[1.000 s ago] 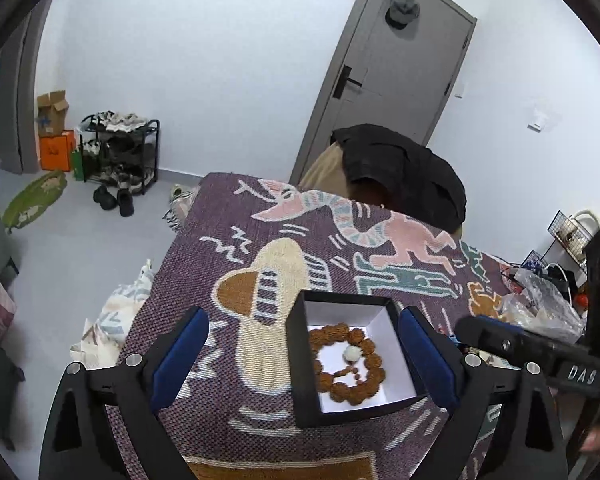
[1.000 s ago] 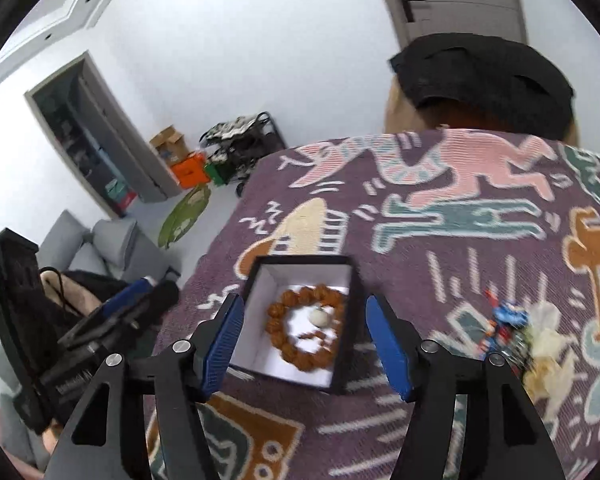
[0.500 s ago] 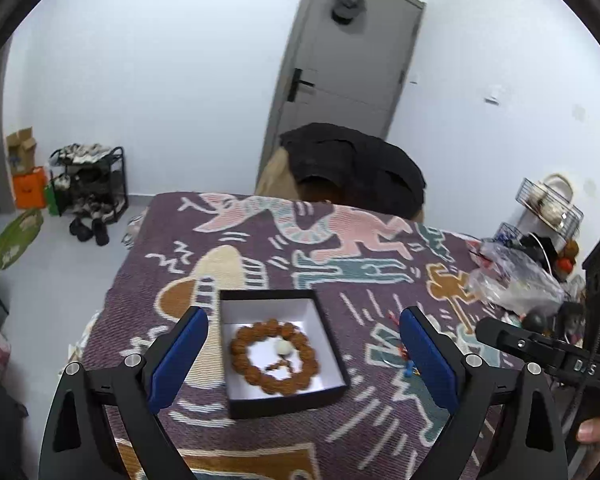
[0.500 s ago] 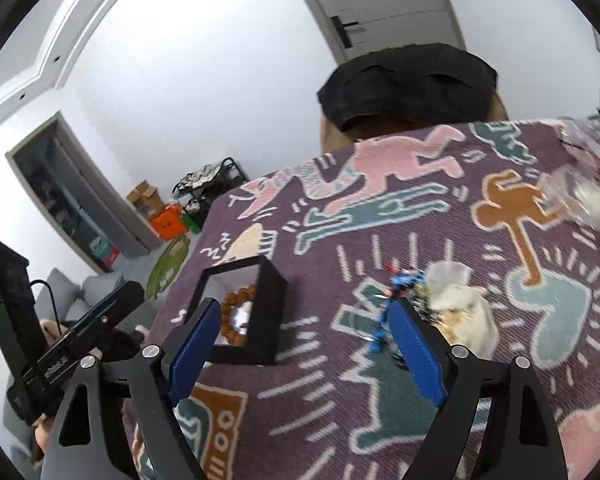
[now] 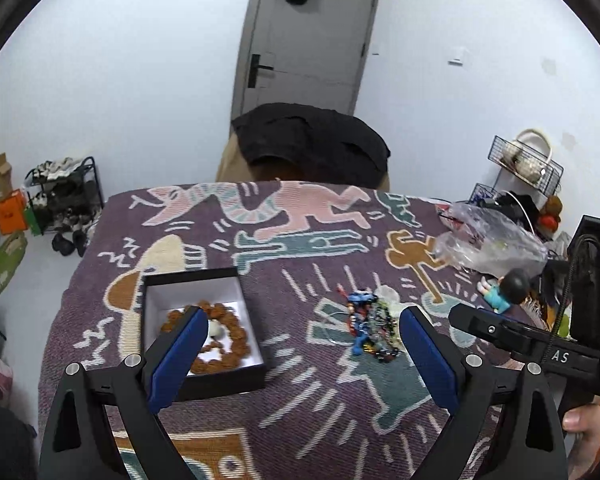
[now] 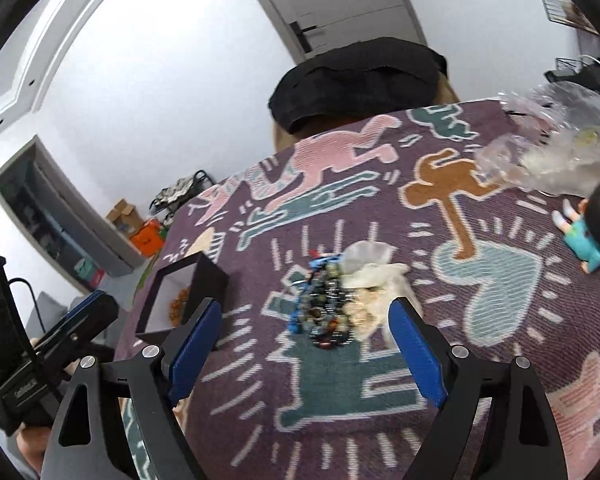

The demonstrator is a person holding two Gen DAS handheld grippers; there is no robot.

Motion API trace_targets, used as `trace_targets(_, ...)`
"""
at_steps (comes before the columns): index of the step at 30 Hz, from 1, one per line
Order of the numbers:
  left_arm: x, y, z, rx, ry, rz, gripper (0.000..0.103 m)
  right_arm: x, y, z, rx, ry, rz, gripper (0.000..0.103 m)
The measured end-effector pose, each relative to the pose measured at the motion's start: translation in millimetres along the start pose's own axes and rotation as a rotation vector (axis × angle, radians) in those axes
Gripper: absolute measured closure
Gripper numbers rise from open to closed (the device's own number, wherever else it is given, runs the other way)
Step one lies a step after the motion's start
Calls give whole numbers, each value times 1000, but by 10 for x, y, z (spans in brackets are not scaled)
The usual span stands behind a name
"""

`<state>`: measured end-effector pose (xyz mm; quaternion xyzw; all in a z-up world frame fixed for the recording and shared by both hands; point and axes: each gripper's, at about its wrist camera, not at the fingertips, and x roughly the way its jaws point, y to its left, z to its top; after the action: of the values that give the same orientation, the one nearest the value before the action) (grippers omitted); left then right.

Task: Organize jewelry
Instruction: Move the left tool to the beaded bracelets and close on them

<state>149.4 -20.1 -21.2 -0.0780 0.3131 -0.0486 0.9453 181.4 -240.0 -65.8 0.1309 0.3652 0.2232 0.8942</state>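
Note:
A black box (image 5: 204, 376) with a white lining lies on the patterned purple cloth, and a brown bead bracelet (image 5: 236, 338) rests inside it. To its right sits a tangled pile of dark and blue beaded jewelry (image 5: 370, 326). My left gripper (image 5: 300, 354) hovers open over the cloth between box and pile, its left finger in front of the box. In the right wrist view my right gripper (image 6: 304, 346) is open just short of the jewelry pile (image 6: 324, 308), with the box (image 6: 188, 292) to its left. Pale beads in a clear wrap (image 6: 374, 292) lie against the pile.
A crumpled clear plastic bag (image 5: 488, 240) and a small doll (image 5: 504, 290) lie at the cloth's right side. A chair draped with a black garment (image 5: 312, 140) stands beyond the far edge. A wire shelf (image 5: 524, 164) is at the right, a shoe rack (image 5: 64, 192) at the left.
Both grippers have swung to the right, away from the box and toward the jewelry pile. The right gripper's jaws stand wider than a second ago.

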Motion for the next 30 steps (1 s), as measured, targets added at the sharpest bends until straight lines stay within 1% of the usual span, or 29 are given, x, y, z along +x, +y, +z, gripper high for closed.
trace_targets(1,20,-28,-3,3,6,0,6,-8,-45,-1,7,1,-9,18)
trace_targets(3,82,-99,-12,10,21,-6,10,-25,-142,-2,28,2,-22,17)
trace_targets(5,150,-154,-16,13,39,-10,20,-35,-237,-2,46,3,-19,18)
trace_targets(6,200,-182,-21,13,56,-14,22,-35,-279,-2,52,3,-17,18)
trace_targets(8,275,-216,-36,11,78,-17,31,-32,-364,-4,68,5,-15,18)
trace_targets(12,436,-292,-65,11,117,-29,43,-5,-492,-17,92,4,-12,18)
trace_targets(14,509,-325,-71,11,135,-35,51,4,-548,-25,102,3,-11,18)
trace_targets(15,560,-344,-74,9,146,-45,53,4,-572,-32,108,3,-9,18)
trace_targets(17,635,-376,-82,7,162,-57,59,7,-621,-42,119,0,-7,18)
trace_targets(19,717,-418,-87,8,183,-76,63,2,-659,-56,122,-5,-9,19)
trace_targets(20,764,-441,-90,11,193,-84,64,0,-679,-67,125,-7,-10,21)
trace_targets(21,812,-466,-94,13,205,-90,65,3,-700,-74,130,-7,-9,25)
trace_targets(23,900,-502,-104,16,228,-96,72,23,-751,-90,145,-2,-4,30)
trace_targets(25,1005,-534,-117,14,255,-106,73,46,-807,-102,159,5,-2,33)
trace_targets(30,1150,-588,-136,14,286,-111,73,63,-921,-120,191,9,3,35)
